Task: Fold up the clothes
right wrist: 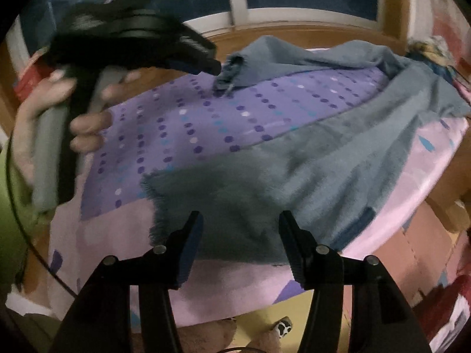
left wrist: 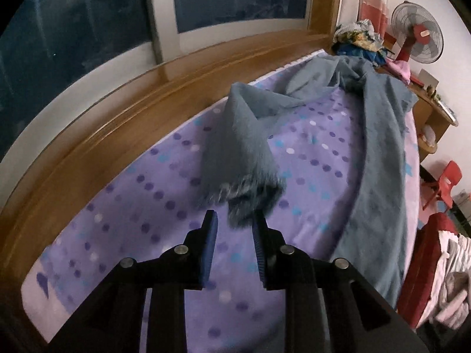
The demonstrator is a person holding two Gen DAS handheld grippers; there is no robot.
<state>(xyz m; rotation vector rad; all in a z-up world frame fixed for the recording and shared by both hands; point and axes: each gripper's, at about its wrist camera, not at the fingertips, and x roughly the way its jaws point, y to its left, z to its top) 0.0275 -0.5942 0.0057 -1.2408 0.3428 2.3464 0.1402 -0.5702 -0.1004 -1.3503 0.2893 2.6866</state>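
Note:
A grey-blue fringed cloth (left wrist: 379, 158) lies in a U shape on the purple dotted bed sheet (left wrist: 318, 158). Its far fringed corner (left wrist: 250, 194) hangs raised just in front of my left gripper (left wrist: 234, 220), whose jaws stand apart with the fringe brushing the right finger (left wrist: 260, 235). In the right wrist view the left gripper's tip (right wrist: 210, 64) sits at that lifted corner (right wrist: 229, 70). My right gripper (right wrist: 240, 220) is open above the cloth's near end (right wrist: 235, 200), which lies flat on the sheet (right wrist: 206, 117).
A wooden window ledge (left wrist: 123, 108) borders the bed's far side. A heap of clothes (left wrist: 359, 41), a fan (left wrist: 418, 32) and a wooden shelf (left wrist: 432, 111) stand past the bed's end. A red chair (left wrist: 444, 182) and a laundry pile (left wrist: 453, 279) are at right.

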